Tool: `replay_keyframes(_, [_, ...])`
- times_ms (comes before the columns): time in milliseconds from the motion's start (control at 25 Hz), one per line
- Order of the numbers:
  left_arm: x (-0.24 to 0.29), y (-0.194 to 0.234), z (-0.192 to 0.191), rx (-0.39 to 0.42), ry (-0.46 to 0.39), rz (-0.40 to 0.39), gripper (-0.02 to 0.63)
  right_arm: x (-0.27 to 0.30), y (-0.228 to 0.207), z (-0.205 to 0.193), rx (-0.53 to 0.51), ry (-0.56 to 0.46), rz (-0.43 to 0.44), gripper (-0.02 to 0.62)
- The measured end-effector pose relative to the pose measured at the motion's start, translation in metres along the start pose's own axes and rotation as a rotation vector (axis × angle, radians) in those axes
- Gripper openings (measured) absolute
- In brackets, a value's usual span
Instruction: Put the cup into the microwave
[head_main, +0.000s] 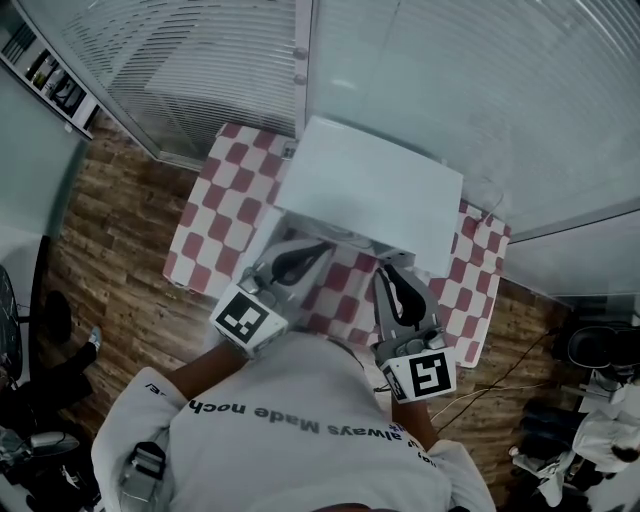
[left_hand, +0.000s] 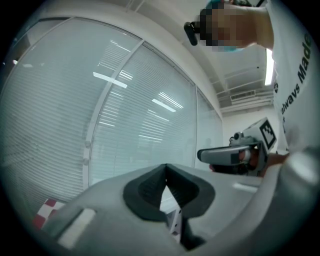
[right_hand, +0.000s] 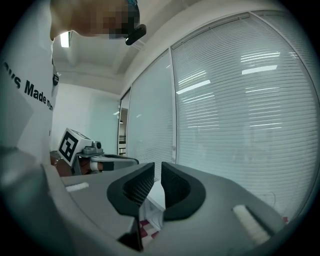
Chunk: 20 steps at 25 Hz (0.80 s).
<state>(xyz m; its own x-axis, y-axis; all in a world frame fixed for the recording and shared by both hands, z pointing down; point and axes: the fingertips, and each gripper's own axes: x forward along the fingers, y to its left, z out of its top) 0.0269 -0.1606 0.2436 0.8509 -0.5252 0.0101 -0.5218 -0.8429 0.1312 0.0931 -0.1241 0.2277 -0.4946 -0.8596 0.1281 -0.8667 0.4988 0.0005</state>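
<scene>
Both of our grippers hang empty just short of the microwave (head_main: 370, 195), which stands ahead of the jaws on the checked cloth (head_main: 215, 215). The left gripper (left_hand: 166, 167) has its jaws pressed together at the tips with nothing between them; only a white corner of the microwave shows through the gap beneath. The right gripper (right_hand: 158, 167) has its jaws drawn together but for a thin slit, and that slit holds nothing either. Each gripper sees the other off to its inner side at about the same height, and both are tilted up towards the blinds (head_main: 450, 70) beyond the microwave rather than down at the cloth. We read this as a resting carry: closed jaws kept close to the body, level with one another, because neither has anything to bear. We cannot find the cup in any view, neither ahead of the jaws, nor beside them, nor on the cloth to either side. Our head view meets the microwave from above, so its front, on the side nearest the grippers, is hidden, and we cannot tell how the door stands. The cup may sit inside already, or it may lie somewhere out of view; empty, closed jaws would suit either case.
</scene>
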Motion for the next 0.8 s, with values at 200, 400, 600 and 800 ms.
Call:
replay_keyframes(200, [0.0014,-0.002,0.0007,0.018,-0.002,-0.017,0.005,0.0002,-0.0003,0.0008,-0.006,-0.001,-0.004,0.043])
replay_keyframes(400, [0.0031,-0.0059,0.0031,0.003,-0.004,-0.021,0.005,0.0,-0.0003,0.0012,-0.011,-0.005,-0.006,0.041])
replay_keyframes(600, [0.001,-0.0057,0.0008,0.002,0.001,-0.026,0.005,0.0006,0.0001,0.0003,0.003,-0.01,-0.009,0.041])
replay_keyframes(800, [0.0021,-0.0024,0.0064,-0.009,-0.018,-0.021,0.005,0.0014,-0.0065,0.0012,0.011,-0.016,-0.026,0.041])
